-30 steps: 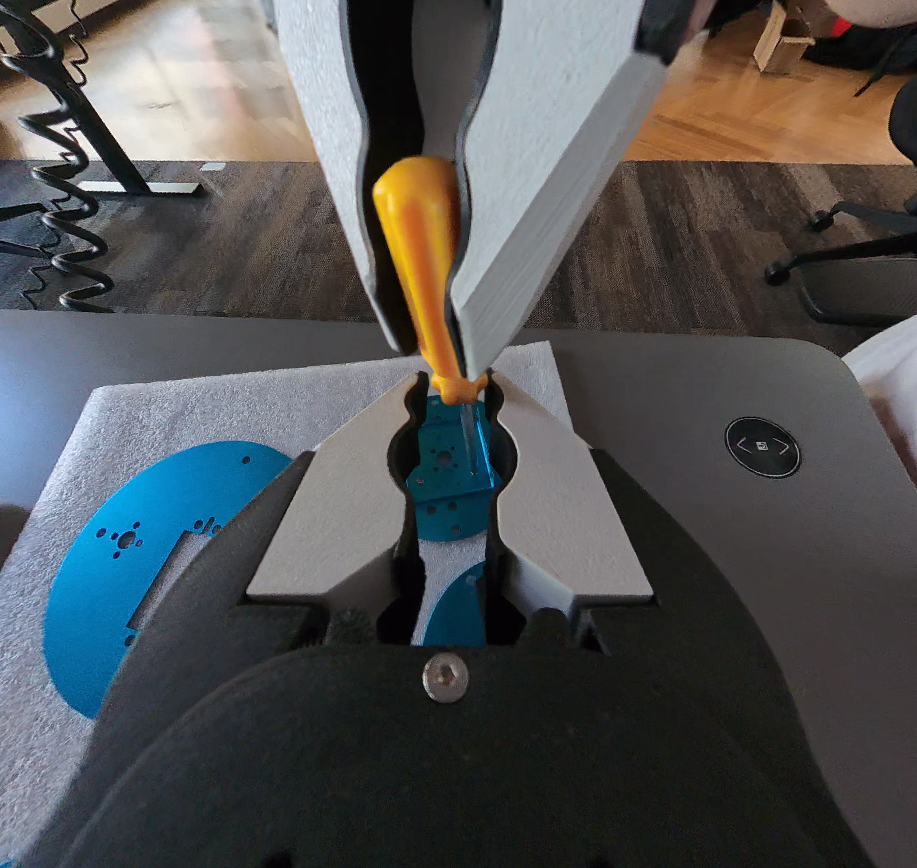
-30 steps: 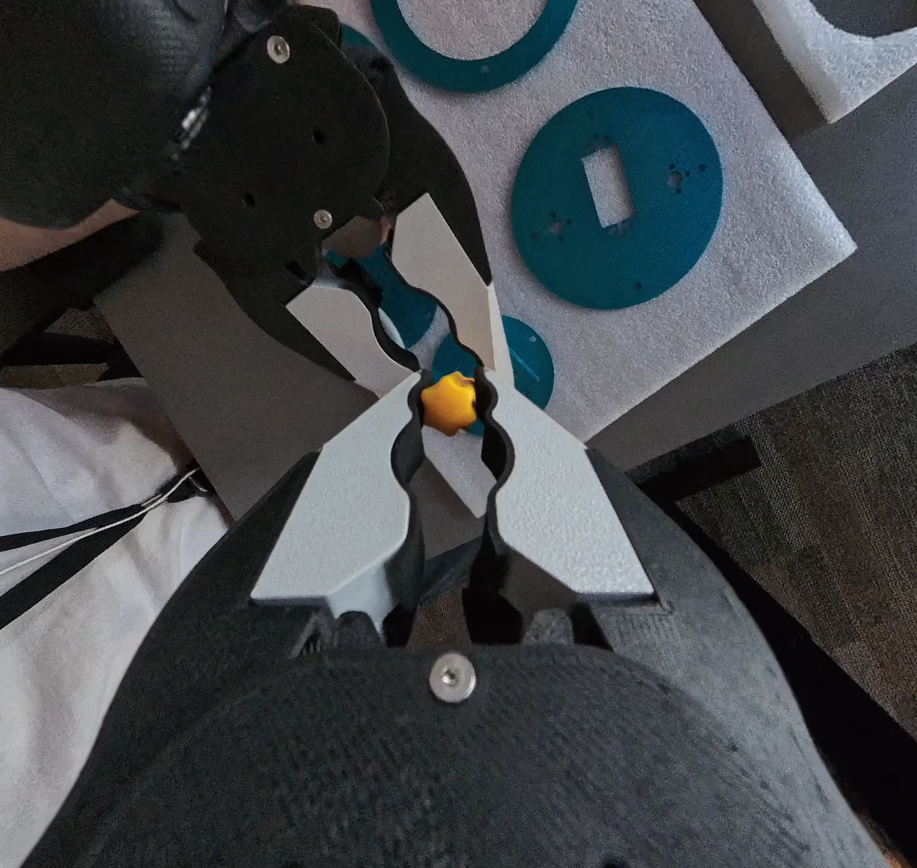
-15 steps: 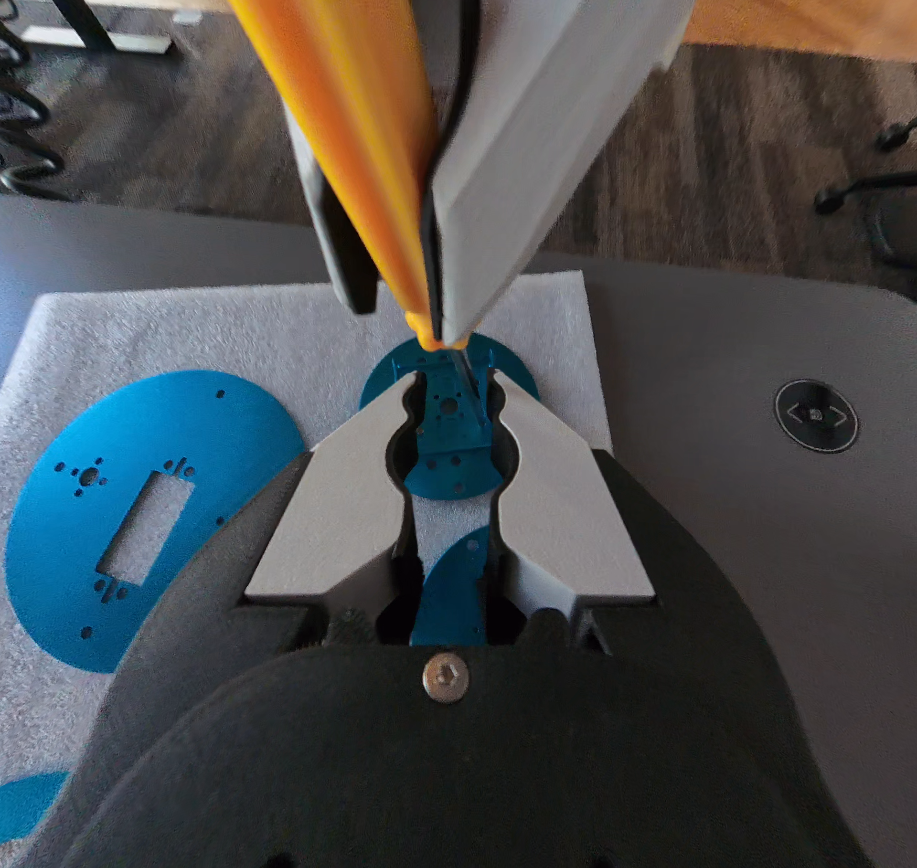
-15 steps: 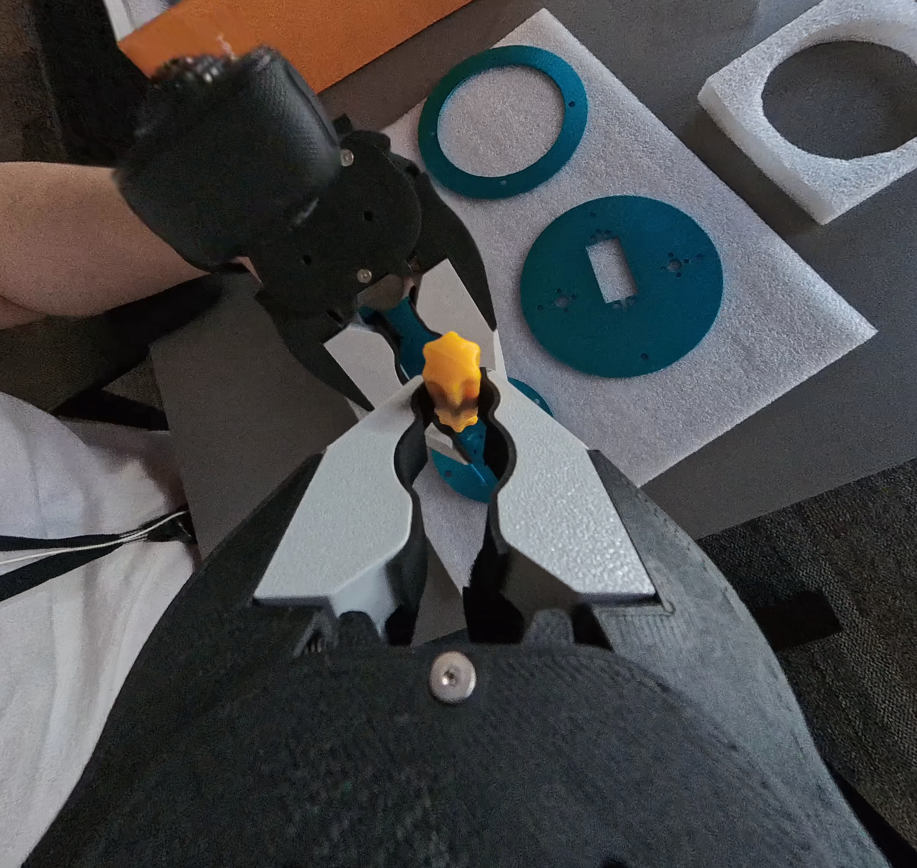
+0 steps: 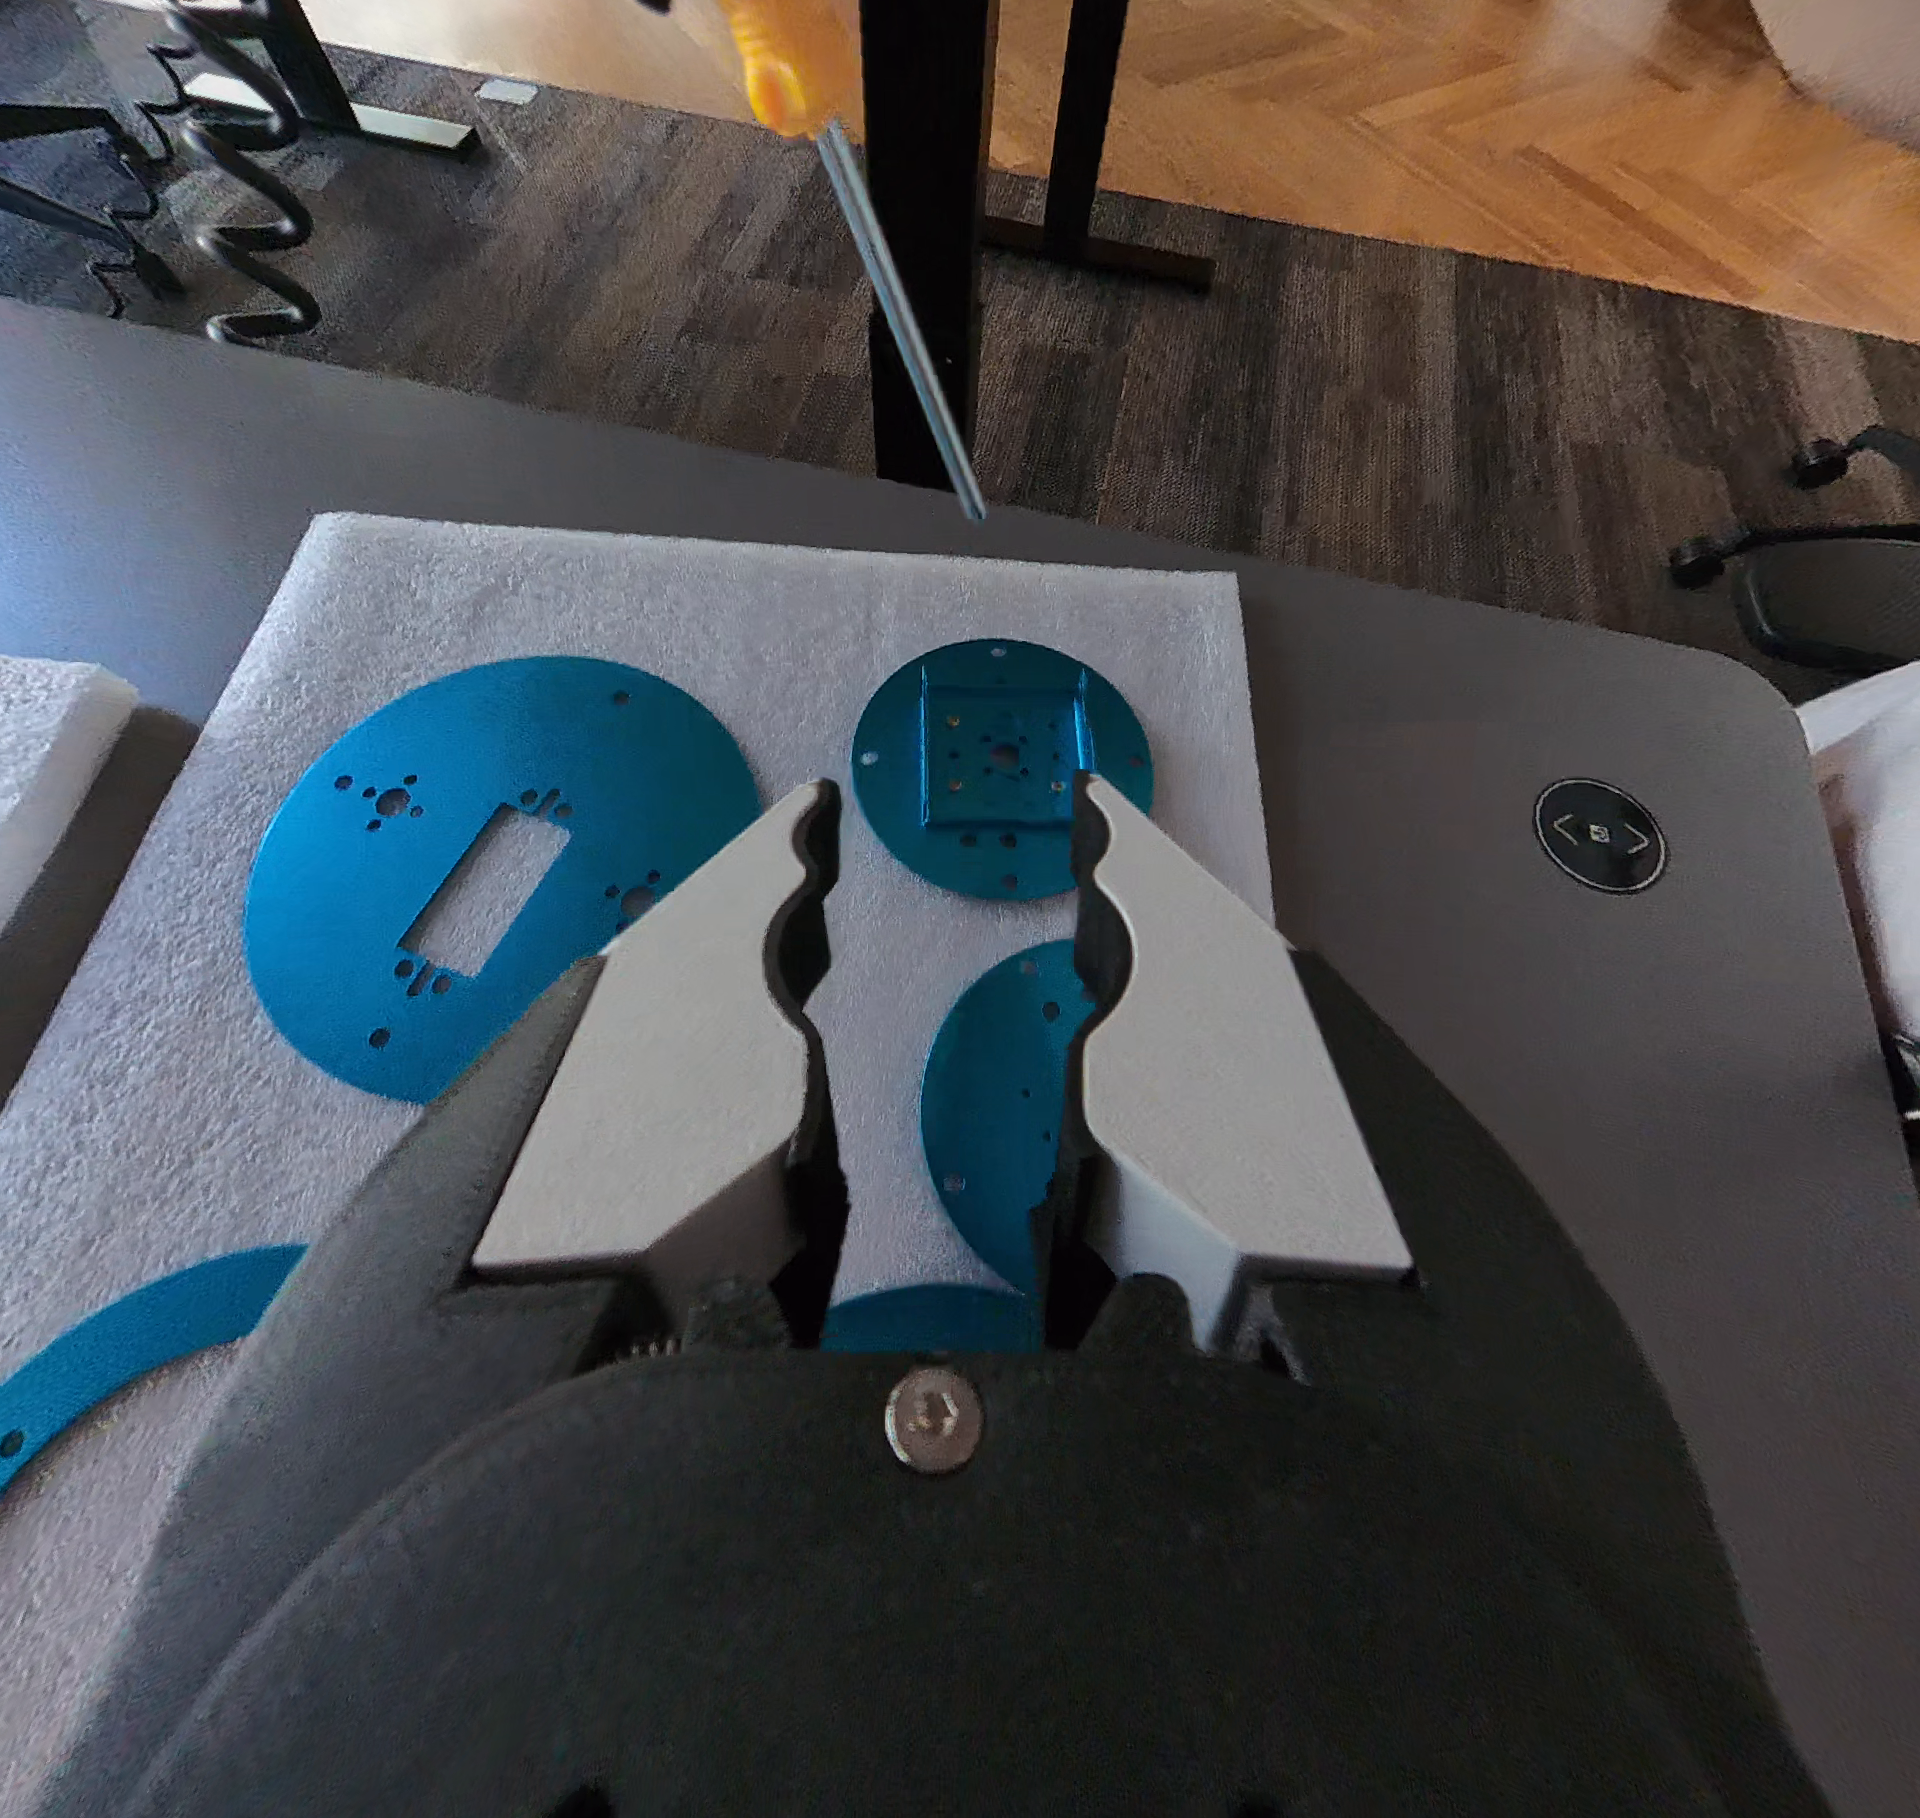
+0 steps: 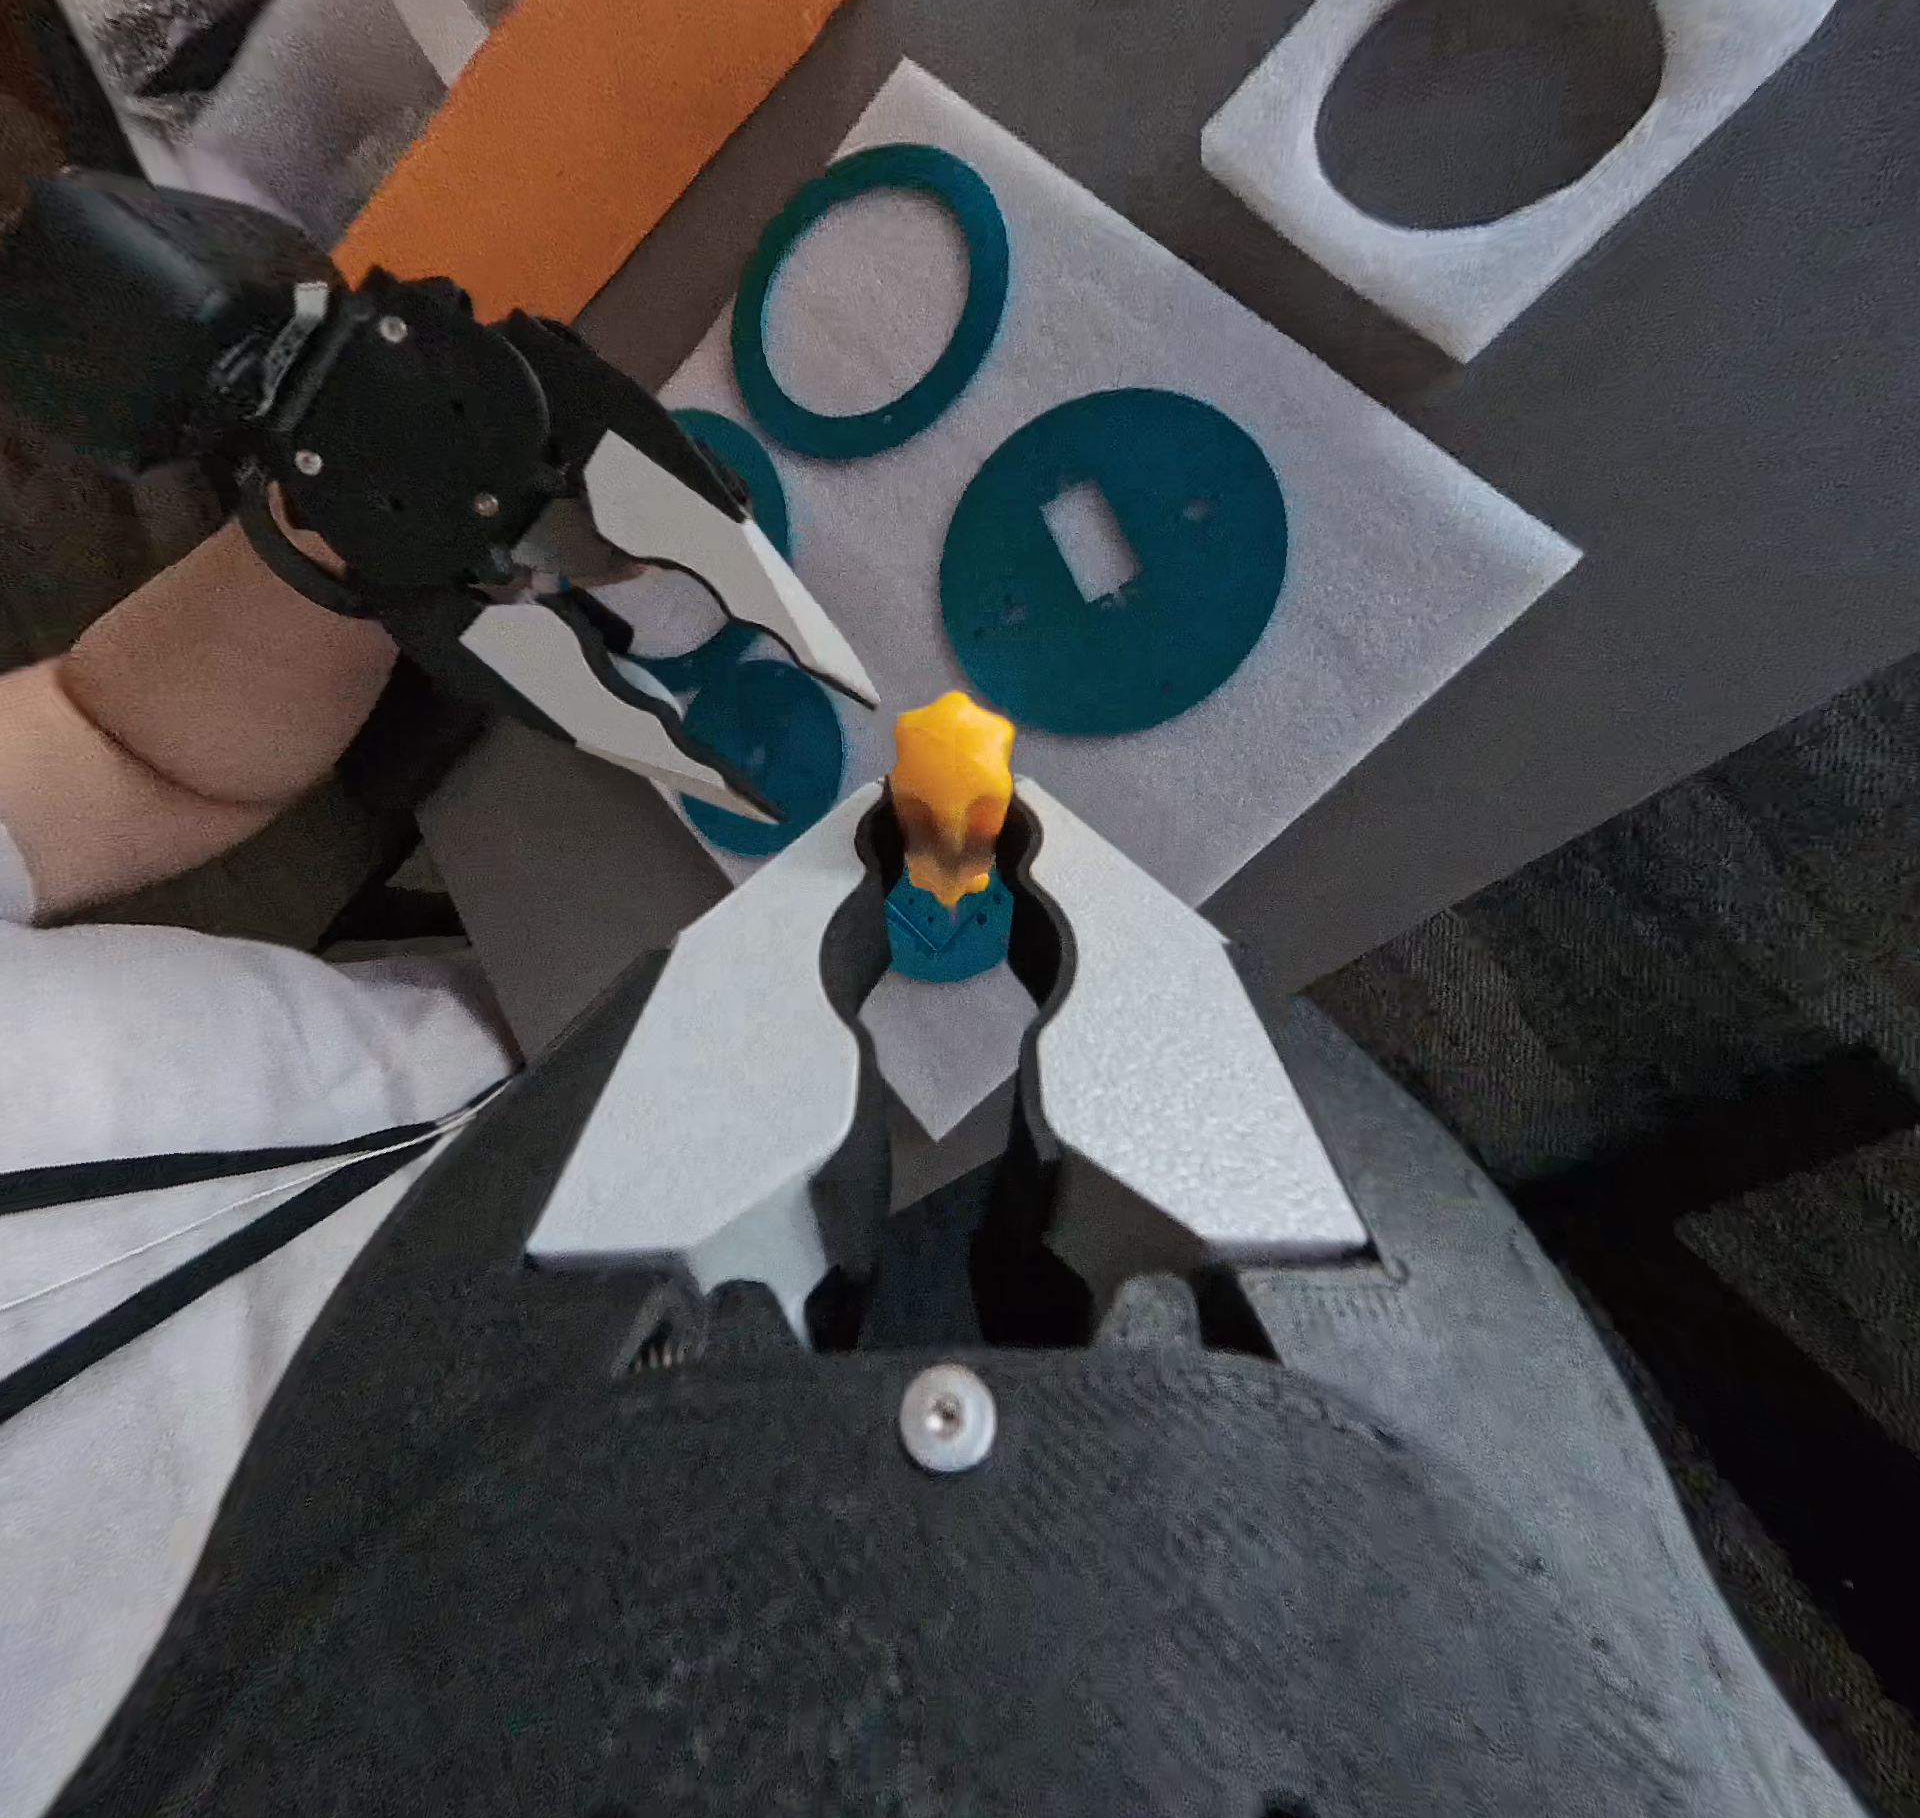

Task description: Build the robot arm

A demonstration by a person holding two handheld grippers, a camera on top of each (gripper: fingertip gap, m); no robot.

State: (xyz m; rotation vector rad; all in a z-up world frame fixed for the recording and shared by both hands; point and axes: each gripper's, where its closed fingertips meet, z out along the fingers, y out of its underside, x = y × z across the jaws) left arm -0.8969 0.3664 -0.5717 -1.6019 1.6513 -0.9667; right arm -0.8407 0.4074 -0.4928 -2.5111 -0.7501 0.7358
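Two handheld tools work above a dark grey table [image 5: 1558, 1197] with a sheet of white, fibrous foam [image 5: 727, 605] on it. The left tool [image 5: 956, 802] has its pale, wavy-edged fingers spread apart with nothing between them, hovering over the foam. At 12 o'clock from its tips lies a small round blue metal plate [image 5: 1003, 771] with a raised square bracket and drilled holes. At 9 o'clock sits a large flat blue disc [image 5: 499, 875] with a rectangular cut-out. A second small blue disc [image 5: 987, 1114] shows between the fingers, half hidden by the right finger.

The right tool [image 6: 951, 797] is clamped on the orange plastic handle of a screwdriver [image 6: 951, 781]. In the left view its thin steel shaft slants down from 12 o'clock, tip in the air near the foam's far edge, handle blurred and cut off at the top.

In the right view a blue ring [image 6: 873, 303] lies at 12 o'clock, an orange slab [image 6: 603, 95] at 11 o'clock (cut off), and a thick white foam block [image 6: 1351, 199] with an oval hole at 1 o'clock. A person's forearm [image 6: 197, 719] holds the left tool
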